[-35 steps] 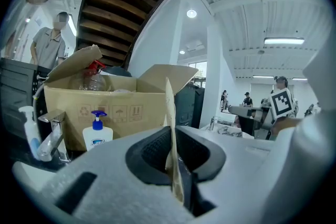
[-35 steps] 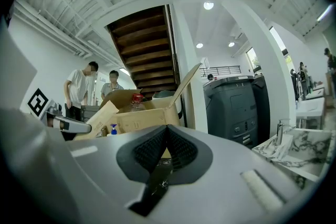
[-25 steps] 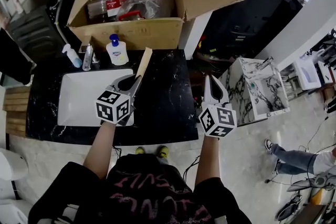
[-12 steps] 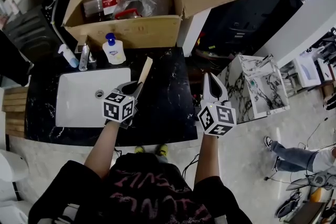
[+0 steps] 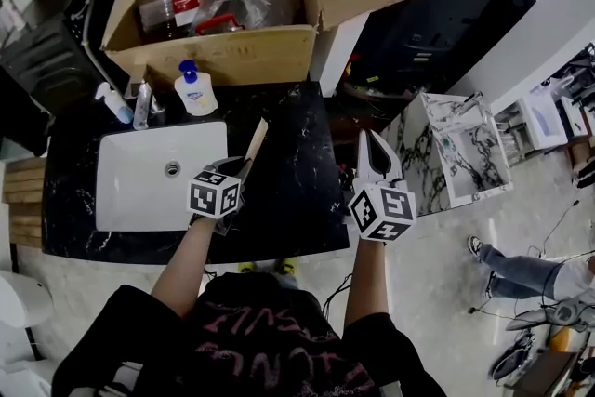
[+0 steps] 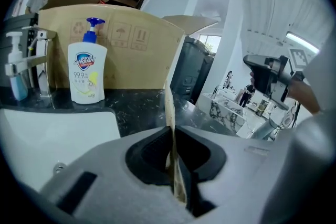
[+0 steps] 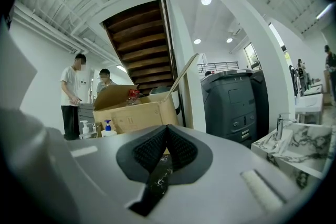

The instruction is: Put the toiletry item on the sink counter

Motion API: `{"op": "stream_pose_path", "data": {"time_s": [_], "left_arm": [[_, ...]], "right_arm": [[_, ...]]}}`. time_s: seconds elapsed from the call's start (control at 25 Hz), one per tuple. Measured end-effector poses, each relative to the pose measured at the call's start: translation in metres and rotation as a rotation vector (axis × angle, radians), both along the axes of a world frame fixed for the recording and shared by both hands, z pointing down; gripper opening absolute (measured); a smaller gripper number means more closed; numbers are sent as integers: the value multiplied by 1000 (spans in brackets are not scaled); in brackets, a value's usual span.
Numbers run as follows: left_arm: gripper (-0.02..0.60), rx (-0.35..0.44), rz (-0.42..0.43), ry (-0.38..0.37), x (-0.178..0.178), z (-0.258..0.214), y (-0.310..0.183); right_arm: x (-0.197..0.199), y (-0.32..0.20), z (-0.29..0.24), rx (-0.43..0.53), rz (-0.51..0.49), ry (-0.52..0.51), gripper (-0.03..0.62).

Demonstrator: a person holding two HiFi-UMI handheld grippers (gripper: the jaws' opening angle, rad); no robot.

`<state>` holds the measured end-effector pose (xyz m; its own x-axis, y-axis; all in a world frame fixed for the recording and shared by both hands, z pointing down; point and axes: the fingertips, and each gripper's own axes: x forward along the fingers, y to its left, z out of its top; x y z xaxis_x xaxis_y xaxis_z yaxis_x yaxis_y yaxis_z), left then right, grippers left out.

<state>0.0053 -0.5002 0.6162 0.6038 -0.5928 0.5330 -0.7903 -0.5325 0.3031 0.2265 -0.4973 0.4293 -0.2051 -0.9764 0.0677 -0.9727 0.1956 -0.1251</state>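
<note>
A thin flat tan item, the toiletry item, sticks out forward from my left gripper, which is shut on it. It hangs over the black marble counter, just right of the white basin. In the left gripper view I see the item edge-on, pinched between the jaws of the left gripper. My right gripper is shut and holds nothing, past the counter's right edge; its pads meet in the right gripper view.
A soap pump bottle, a faucet and a small spray bottle stand behind the basin. An open cardboard box with bottles fills the back. A marble-patterned stand is on the floor at right. People stand at the far left.
My left gripper, still holding the tan item, has drifted a little right and toward me, from over the basin's right edge to the black counter. The right gripper has stayed in place.
</note>
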Motion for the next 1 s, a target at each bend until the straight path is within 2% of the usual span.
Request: {"op": "stream_pose_path", "data": {"time_s": [0.44, 0.68, 1.0], "left_arm": [[35, -41, 32, -14, 5, 14, 0], [69, -30, 34, -17, 6, 11, 0], [84, 16, 45, -31, 3, -2, 4]], "right_arm": [[1, -4, 4, -14, 10, 2, 12], [0, -4, 3, -11, 3, 1, 12], [-3, 2, -1, 3, -5, -3, 12]]}}
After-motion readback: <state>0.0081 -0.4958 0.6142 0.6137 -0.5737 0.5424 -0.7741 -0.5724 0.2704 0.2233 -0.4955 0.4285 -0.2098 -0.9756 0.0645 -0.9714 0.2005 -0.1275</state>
